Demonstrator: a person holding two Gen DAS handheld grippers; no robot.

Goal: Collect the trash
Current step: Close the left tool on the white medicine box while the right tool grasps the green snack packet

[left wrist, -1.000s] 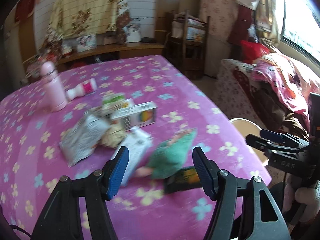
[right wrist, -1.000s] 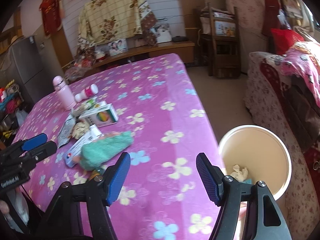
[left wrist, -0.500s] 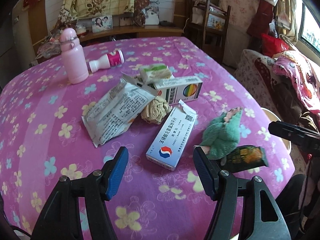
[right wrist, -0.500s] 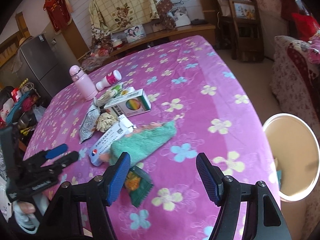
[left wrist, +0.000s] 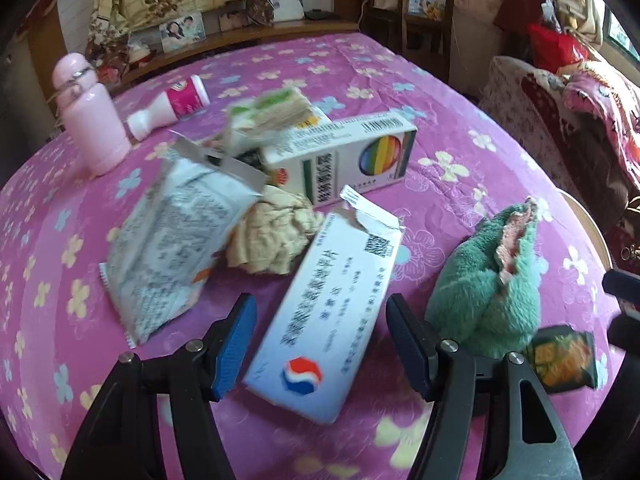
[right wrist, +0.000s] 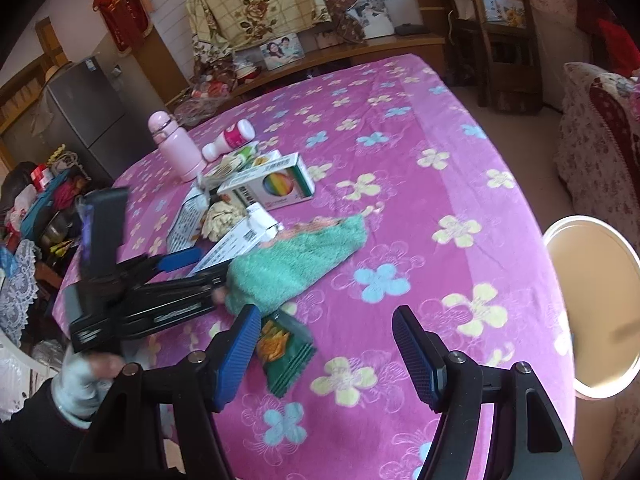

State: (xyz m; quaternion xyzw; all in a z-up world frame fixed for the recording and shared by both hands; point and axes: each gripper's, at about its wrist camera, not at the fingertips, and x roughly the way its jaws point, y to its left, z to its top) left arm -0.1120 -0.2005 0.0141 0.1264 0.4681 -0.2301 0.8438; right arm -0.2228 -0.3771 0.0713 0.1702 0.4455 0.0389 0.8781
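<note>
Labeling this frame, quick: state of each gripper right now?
Left gripper: open, holding nothing; the white box lies between its fingers.
Right gripper: open, empty, over the tablecloth.

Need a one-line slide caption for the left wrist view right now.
Left gripper open, poised around a torn white medicine box among trash on the purple floral tablecloth.

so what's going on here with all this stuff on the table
A person is clearing trash from a table with a purple flowered cloth, a gripper in each hand. The left gripper is open around the near end of a white medicine box, not gripping it. The right gripper, open and empty, hangs near a green snack wrapper. A bin stands beside the table.
</note>
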